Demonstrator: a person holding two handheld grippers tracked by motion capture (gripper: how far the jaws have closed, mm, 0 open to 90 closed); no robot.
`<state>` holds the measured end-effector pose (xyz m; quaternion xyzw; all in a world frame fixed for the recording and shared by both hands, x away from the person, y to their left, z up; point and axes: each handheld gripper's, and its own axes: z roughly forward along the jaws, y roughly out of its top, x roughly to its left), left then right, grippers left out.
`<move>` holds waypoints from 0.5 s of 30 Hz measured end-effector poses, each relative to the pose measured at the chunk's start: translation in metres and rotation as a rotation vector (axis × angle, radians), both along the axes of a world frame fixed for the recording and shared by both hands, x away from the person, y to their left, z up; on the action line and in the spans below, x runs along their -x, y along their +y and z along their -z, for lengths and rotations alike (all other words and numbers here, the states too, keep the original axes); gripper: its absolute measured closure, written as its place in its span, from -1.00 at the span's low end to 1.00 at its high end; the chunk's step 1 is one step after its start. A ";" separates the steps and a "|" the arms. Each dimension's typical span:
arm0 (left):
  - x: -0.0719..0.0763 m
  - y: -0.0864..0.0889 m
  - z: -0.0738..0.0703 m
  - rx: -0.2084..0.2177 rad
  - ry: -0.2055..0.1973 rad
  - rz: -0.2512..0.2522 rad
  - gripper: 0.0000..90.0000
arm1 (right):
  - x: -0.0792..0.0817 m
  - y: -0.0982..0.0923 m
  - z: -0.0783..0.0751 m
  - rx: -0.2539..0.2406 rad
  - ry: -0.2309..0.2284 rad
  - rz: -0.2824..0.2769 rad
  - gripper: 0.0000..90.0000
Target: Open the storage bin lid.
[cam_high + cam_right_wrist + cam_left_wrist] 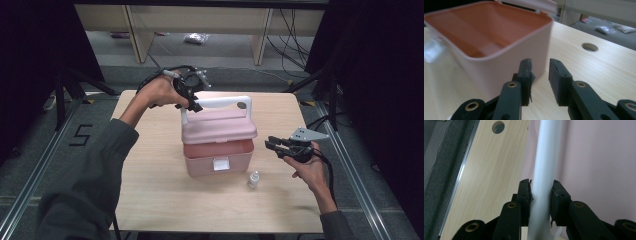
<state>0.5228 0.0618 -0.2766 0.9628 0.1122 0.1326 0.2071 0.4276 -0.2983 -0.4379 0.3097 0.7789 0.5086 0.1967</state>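
A pink box (217, 159) stands near the middle of the wooden surface (150, 190). Its lid (219, 126) is lifted and tilted, so the front of the box is open and the orange-pink inside can be seen in the right gripper view. The left gripper (192, 102) is at the back left of the box, and its fingers (524, 195) are clamped on the white handle (220, 102) of the lid; in the left gripper view the white bar passes straight between the two pads. The right gripper (272, 145) is in the air just beside the right side of the box, not touching it, and its fingers (559, 75) are apart with nothing between them. A small white bottle (254, 179) stands upright on the surface in front of the box, near its right front corner.
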 end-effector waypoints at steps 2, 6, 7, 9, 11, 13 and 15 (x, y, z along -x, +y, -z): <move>-0.002 0.000 0.000 0.002 -0.006 -0.005 0.61 | 0.000 0.004 -0.004 -0.009 -0.008 -0.039 0.65; -0.002 0.001 0.000 0.004 0.004 -0.007 0.62 | 0.000 0.013 -0.007 -0.042 0.001 -0.072 0.75; -0.002 0.001 0.000 0.004 0.004 -0.007 0.62 | 0.000 0.013 -0.007 -0.042 0.001 -0.072 0.75; -0.001 0.000 0.000 -0.004 -0.006 0.000 0.62 | -0.003 0.017 -0.008 -0.045 -0.013 -0.081 0.80; -0.001 0.000 0.000 -0.007 -0.006 0.000 0.62 | -0.006 0.021 -0.010 -0.057 0.001 -0.102 0.86; -0.001 0.000 0.000 -0.006 -0.005 0.000 0.62 | -0.009 0.023 -0.010 -0.066 -0.018 -0.115 0.89; -0.001 0.001 0.000 -0.004 0.000 0.000 0.62 | -0.011 0.027 -0.012 -0.077 -0.003 -0.131 0.93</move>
